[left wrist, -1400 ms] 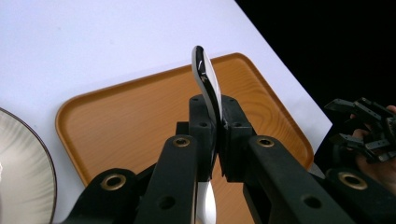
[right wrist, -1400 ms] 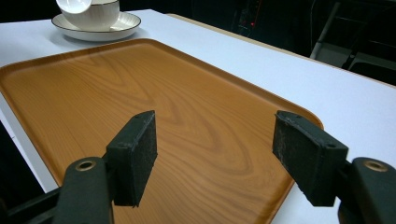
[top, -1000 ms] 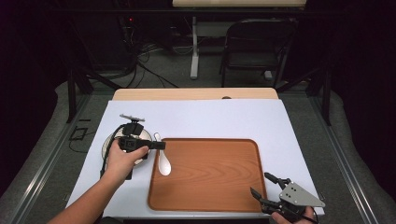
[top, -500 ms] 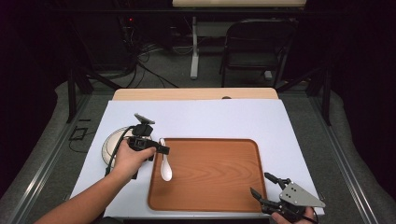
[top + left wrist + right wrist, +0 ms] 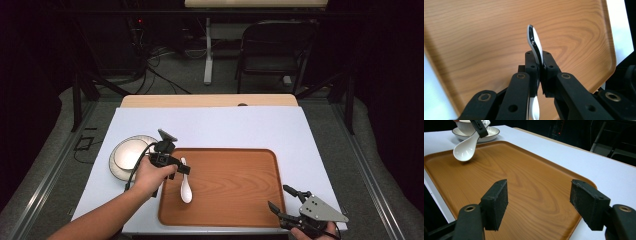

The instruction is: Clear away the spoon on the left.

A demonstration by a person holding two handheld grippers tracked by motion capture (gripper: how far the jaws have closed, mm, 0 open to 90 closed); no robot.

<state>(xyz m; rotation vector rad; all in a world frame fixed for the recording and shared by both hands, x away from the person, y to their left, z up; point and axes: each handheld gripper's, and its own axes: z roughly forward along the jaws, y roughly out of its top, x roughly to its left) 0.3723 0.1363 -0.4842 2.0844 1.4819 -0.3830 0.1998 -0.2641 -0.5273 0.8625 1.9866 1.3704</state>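
Plainly holding a white spoon [image 5: 185,186] by the handle with the left tool [image 5: 180,168], pads pressed tight on the thin stem, as seen along the jaws in the left gripper view. Carrying it over the left part of the wooden tray [image 5: 235,200], just inside the rim nearest the bowl [image 5: 126,151] and saucer [image 5: 118,172], both resting on the tabletop [image 5: 225,125] beside the tray.

Worth noting the long axis: running from the far side toward the person's side, roughly along the tray's left rim, with the handle up in the grip and the scoop end lowest and nearest the person. Tilted, then, not flat. Hard to tell whether touching the wood yet. Judging by the shadow under the scoop in the right gripper view, probably just above it or barely grazing.

To lay it down, likely a matter of sinking straight toward the wood, landing the scoop first, lowering the handle after it along that same line, then spreading the jaws.

Keeping the right tool [image 5: 278,196] well apart at the tray's near right corner, jaws spread wide with nothing between them, pointing back across the tray toward the spoon. So the left hand by far the nearer, and already gripping; no call for the right. Best to watch for a sideways roll on release, given the rounded underside of the scoop.
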